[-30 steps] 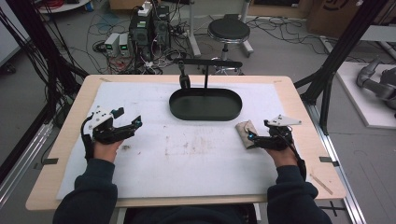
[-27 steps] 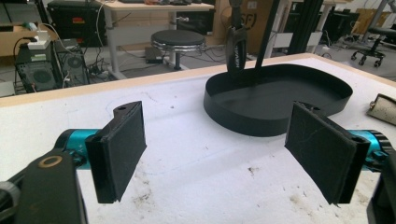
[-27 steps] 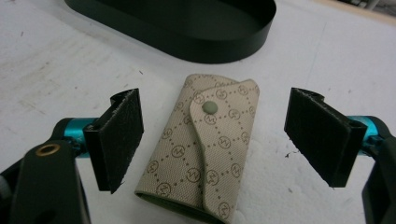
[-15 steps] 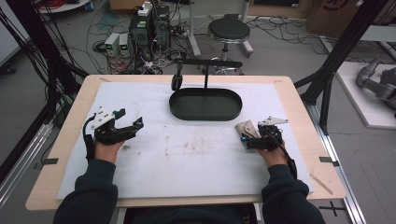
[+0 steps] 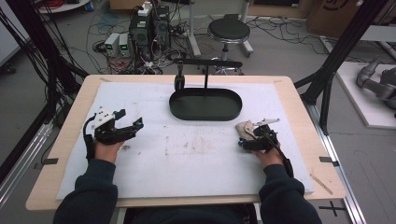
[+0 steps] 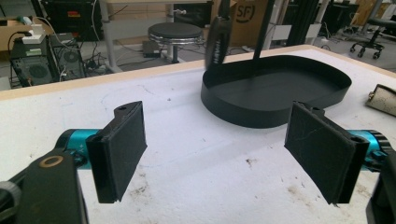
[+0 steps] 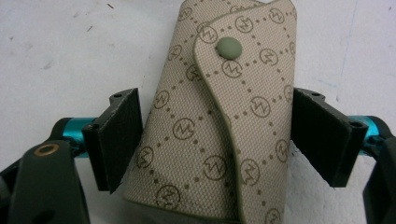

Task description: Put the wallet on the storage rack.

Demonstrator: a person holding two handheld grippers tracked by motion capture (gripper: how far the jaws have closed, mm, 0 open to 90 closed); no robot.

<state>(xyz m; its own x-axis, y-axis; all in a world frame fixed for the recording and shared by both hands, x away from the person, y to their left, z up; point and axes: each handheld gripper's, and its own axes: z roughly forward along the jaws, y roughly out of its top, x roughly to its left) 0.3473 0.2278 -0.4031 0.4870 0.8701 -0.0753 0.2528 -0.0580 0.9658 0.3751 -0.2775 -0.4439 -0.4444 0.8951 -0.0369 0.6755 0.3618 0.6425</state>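
Note:
A beige patterned pouch (image 5: 244, 129) with a snap flap lies on the white mat right of centre; in the right gripper view the pouch (image 7: 210, 116) runs lengthwise between the two jaws. My right gripper (image 5: 247, 136) (image 7: 215, 140) is open, one pad on each side of the pouch and close against its edges. Over the left part of the mat my left gripper (image 5: 131, 119) (image 6: 215, 149) is open, nothing between its pads. The left gripper view shows an end of the pouch (image 6: 384, 98) at the far right.
A black oval tray (image 5: 205, 114) (image 6: 261, 116) sits at the back centre of the mat. A black T-shaped stand (image 5: 205, 63) rises behind it, with a small dark object (image 5: 179, 83) hanging from its bar. The mat (image 5: 196, 154) is stained near the middle.
My right gripper has moved left along the mat, and its jaws now straddle the pouch. The left gripper has stayed in place.

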